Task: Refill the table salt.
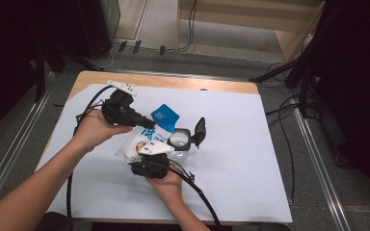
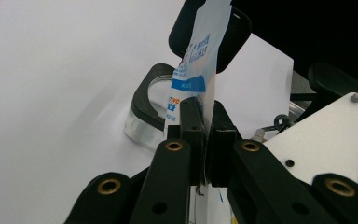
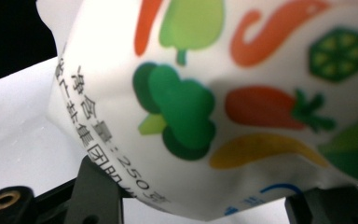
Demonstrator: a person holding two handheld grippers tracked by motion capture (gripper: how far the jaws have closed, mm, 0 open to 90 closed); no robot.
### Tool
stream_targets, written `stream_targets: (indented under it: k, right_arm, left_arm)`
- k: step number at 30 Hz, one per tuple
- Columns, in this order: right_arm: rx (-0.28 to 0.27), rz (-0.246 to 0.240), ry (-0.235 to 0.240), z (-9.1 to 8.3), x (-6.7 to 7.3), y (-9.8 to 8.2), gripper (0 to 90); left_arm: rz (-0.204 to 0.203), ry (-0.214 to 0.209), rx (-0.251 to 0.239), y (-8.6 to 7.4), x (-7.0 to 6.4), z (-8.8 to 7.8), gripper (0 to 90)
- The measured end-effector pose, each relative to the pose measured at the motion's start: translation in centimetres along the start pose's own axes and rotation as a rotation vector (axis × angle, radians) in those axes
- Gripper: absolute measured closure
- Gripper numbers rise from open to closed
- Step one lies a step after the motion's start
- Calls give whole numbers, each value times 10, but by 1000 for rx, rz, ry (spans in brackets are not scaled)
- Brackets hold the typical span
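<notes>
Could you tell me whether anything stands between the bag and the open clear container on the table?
Nothing visible does. The bag, held by both hand-held grippers, left and right, hangs right beside the clear container, whose black lid is flipped up.

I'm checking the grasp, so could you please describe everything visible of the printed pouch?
The pouch is a soft white plastic bag printed with colourful vegetables, black characters and a blue top. It is held above the white sheet, over an open clear jar. The left hand-held gripper pinches its flat top edge; the right hand-held gripper clasps its bulging body.
</notes>
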State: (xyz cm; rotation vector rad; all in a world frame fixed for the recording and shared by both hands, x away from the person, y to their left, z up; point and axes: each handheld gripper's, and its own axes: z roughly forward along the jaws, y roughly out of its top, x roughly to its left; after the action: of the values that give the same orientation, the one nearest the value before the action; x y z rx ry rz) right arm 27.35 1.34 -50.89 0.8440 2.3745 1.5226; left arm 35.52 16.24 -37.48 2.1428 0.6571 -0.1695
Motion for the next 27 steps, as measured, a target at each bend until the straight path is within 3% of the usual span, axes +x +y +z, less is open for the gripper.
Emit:
stream_targets:
  k: [7,14,17,27]
  right_arm:
    - [-2,41,1,-1,-3,-1,489]
    - [3,37,-1,-1,-5,-1,493]
    - [-1,52,7,-1,-6,0,495]
    - [-20,107,32,-3,-9,-3,495]
  left_arm:
    - [-12,-12,9,5,4,8,889]
    - [-25,-27,16,7,7,16,890]
    - [-8,-13,27,10,6,19,890]
    - [-6,-14,34,15,5,26,892]
